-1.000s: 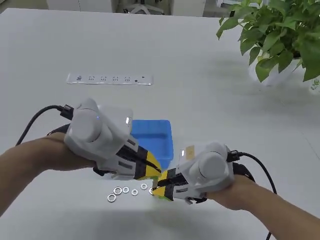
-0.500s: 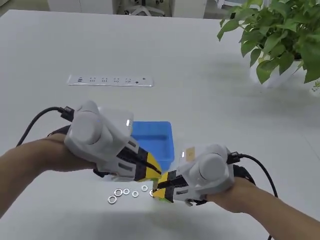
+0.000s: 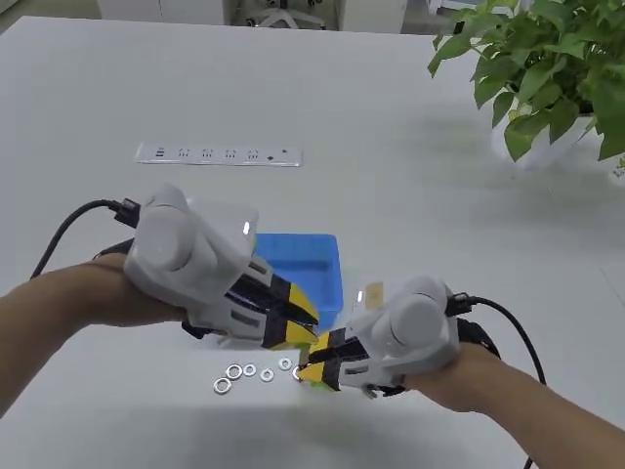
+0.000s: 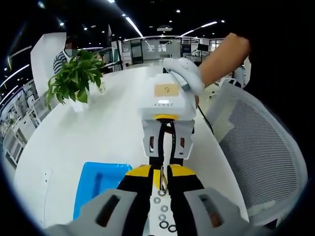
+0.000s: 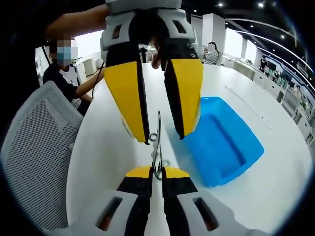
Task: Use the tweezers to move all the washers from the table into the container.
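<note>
Several steel washers (image 3: pixel 250 371) lie in a row on the white table (image 3: pixel 391 176), just in front of the blue container (image 3: pixel 308 256). The left gripper (image 3: pixel 298 332) points down over them, jaws a little apart. The right gripper (image 3: pixel 311 371) meets it nose to nose from the right. In the right gripper view, my right gripper (image 5: pixel 157 173) is shut on the thin metal tweezers (image 5: pixel 158 147). Their tip rises into the gap between the left gripper's (image 5: pixel 161 137) yellow jaws, with a small washer (image 5: pixel 152 137) beside the tip. In the left gripper view, washers (image 4: pixel 162 216) lie under the left gripper (image 4: pixel 161 174), which faces the right gripper (image 4: pixel 165 160).
A white power strip (image 3: pixel 218 154) lies farther back on the left. A potted plant (image 3: pixel 547 68) stands at the back right. A mesh chair (image 4: pixel 261 147) is at the table's near edge. A person (image 5: pixel 64 69) sits beyond it.
</note>
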`<state>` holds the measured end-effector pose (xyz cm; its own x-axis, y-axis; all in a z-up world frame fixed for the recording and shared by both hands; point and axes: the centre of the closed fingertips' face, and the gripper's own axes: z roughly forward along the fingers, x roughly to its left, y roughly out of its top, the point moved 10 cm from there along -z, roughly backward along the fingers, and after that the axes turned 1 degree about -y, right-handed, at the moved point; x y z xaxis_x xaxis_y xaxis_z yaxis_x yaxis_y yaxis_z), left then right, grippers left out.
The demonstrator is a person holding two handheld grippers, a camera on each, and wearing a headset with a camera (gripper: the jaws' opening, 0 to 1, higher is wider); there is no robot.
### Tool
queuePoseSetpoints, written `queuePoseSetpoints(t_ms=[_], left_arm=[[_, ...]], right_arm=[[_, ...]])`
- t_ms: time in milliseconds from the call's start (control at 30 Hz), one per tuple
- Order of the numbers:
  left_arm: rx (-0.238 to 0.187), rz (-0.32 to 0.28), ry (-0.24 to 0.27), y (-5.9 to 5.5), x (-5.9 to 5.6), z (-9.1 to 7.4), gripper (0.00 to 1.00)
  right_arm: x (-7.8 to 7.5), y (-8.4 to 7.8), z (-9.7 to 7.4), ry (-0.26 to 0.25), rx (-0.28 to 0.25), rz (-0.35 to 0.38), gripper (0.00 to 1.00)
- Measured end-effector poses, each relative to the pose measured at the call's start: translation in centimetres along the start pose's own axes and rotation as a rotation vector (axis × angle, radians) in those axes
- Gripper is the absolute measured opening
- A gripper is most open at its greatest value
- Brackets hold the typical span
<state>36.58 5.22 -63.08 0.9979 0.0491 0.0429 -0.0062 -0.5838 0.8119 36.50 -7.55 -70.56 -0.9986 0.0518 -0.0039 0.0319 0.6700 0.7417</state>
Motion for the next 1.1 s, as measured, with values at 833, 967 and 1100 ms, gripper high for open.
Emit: queuePoseSetpoints(t_ms=[833,967,1100], left_arm=[[-0.102,-0.213,0.152,-3.3,-2.2,-3.8,0.52],[-0.124,-0.252,0.194,-3.9,-2.5,-4.5,0.55],[-0.124,-0.275,0.228,-4.6,-2.9,-5.0,0.61]], right_arm=[[-0.8,3.3,-3.3,-0.01,-0.032,-0.057,0.08],[-1.3,4.2,-4.0,-0.015,-0.044,-0.068,0.08],[-1.9,4.9,-4.6,-0.016,-0.046,-0.082,0.08]])
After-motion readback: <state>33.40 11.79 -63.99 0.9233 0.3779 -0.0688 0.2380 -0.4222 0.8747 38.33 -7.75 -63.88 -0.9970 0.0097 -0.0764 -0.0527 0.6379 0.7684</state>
